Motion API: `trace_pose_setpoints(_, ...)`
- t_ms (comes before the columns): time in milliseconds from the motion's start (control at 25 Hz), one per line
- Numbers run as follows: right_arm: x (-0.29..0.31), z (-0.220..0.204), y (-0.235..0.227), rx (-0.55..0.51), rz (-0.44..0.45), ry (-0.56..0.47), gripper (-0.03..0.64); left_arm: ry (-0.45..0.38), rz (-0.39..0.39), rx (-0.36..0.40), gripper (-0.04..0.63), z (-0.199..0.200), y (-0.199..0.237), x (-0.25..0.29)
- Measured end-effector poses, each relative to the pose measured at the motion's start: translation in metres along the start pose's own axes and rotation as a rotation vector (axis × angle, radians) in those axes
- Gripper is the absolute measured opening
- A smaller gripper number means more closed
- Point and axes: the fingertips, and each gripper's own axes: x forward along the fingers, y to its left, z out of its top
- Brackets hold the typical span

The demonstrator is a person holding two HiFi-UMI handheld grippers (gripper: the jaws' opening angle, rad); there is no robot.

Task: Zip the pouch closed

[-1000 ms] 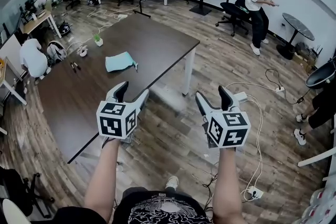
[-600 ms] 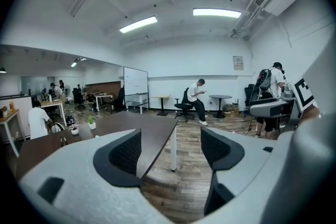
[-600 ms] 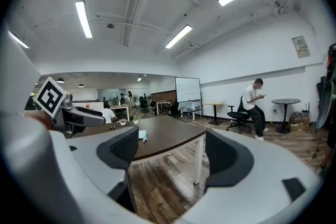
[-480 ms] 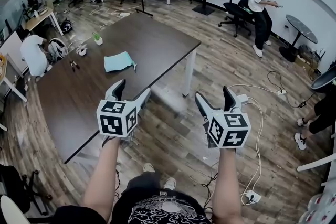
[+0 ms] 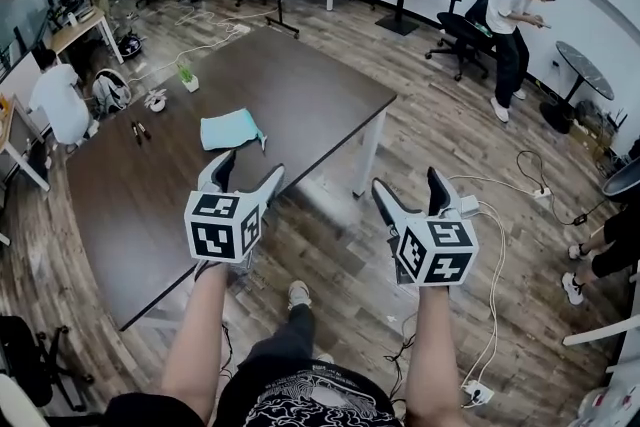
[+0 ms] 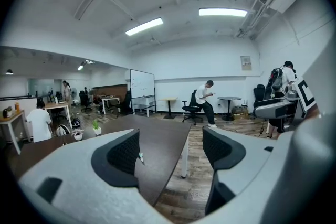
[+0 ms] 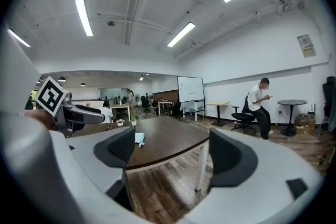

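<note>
A teal pouch [image 5: 230, 129] lies flat on the dark brown table [image 5: 300, 85], well ahead of both grippers. In the right gripper view the pouch [image 7: 139, 138] shows just past the left jaw. My left gripper [image 5: 250, 170] hovers over the table's near edge, and its jaws have just been opening with nothing between them. My right gripper [image 5: 410, 183] hangs over the wooden floor beside the table, its jaws also just opened, empty. In the left gripper view [image 6: 170, 149] the left jaw hides most of the pouch.
A small potted plant [image 5: 186, 75], two pens [image 5: 141, 128] and a white object [image 5: 155, 99] sit on the table's far left. A white table leg [image 5: 370, 155] stands between the grippers. Cables [image 5: 490, 245] run on the floor. A person [image 5: 515, 20] stands at the right.
The person has stepped forward, so the table and pouch are a little nearer. Both grippers moved ahead with the body, and their jaws stand slightly wider.
</note>
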Motion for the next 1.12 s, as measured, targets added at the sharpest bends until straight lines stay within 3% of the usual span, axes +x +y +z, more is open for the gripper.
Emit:
trace_pose_setpoints(440,0.118,0.022,0.001,-0.028,0.046,0.016,0.422,0.01,0.055,-0.03,0.344,0.015,0.076,0.08)
trace_pose_setpoints(1120,0.301,0.052,0.054,-0.066,0.164,0.071,0.422,0.059,0.156,-0.096,0.344,0.019,0.219,0.167)
